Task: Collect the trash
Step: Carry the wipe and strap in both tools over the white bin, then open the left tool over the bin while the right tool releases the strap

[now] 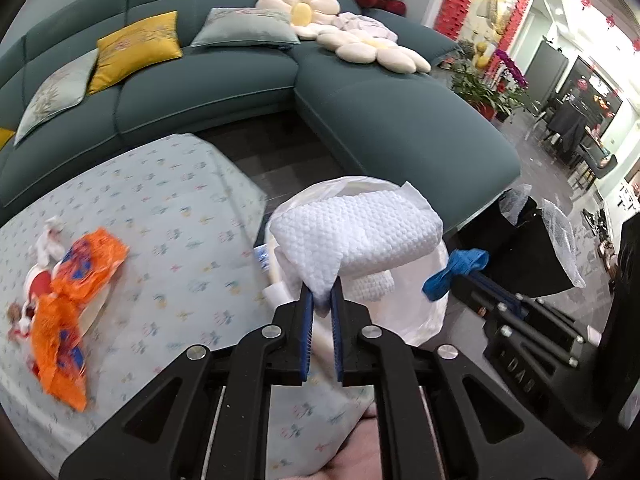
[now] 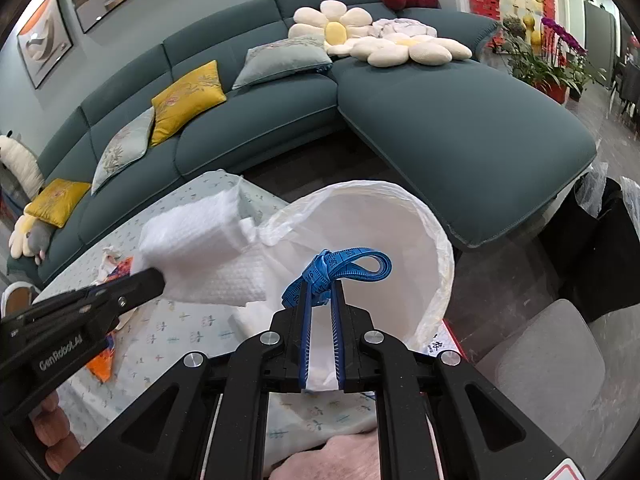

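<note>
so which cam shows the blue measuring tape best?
Right wrist: the blue printed measuring tape sits centre frame, knotted and looped, numbers legible, pinched in the right tool over the white plastic bin liner. Left wrist shows it only as a small blue bundle at the right, markings unreadable.

White lettering "GenRobot.AI" runs along the black body of the left tongs (image 2: 158, 280), seen from the right wrist view. The bright blue measuring tape (image 2: 336, 266) pinched in the right tongs (image 2: 322, 290) carries black scale marks and small printed numbers, among them what looks like a 16, though most are too small to read. A red-edged white card (image 2: 440, 344) beside the white plastic bin liner (image 2: 436, 240) bears dark characters, not legible here.
</note>
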`<control>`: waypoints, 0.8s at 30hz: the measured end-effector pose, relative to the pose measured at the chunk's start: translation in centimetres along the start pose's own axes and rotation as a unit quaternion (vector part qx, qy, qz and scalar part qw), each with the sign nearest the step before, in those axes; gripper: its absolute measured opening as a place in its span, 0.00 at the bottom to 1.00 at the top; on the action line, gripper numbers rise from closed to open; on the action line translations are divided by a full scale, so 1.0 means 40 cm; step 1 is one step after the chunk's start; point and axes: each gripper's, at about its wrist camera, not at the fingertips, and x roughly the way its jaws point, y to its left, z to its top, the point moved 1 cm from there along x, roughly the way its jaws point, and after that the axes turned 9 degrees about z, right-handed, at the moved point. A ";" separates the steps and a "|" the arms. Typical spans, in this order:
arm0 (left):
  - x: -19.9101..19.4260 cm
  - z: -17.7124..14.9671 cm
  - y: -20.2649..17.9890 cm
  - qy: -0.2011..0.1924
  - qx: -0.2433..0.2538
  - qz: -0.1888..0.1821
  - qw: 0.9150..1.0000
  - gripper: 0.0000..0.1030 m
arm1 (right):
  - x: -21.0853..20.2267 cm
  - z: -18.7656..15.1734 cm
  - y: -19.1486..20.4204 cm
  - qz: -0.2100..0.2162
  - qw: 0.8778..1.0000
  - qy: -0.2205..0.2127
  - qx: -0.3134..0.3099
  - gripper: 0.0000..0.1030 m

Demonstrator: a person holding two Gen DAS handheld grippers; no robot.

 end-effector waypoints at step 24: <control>0.026 0.023 0.108 -0.007 -0.064 0.043 0.997 0.67 | 0.056 0.058 0.021 -0.019 1.000 -0.016 -0.017 0.42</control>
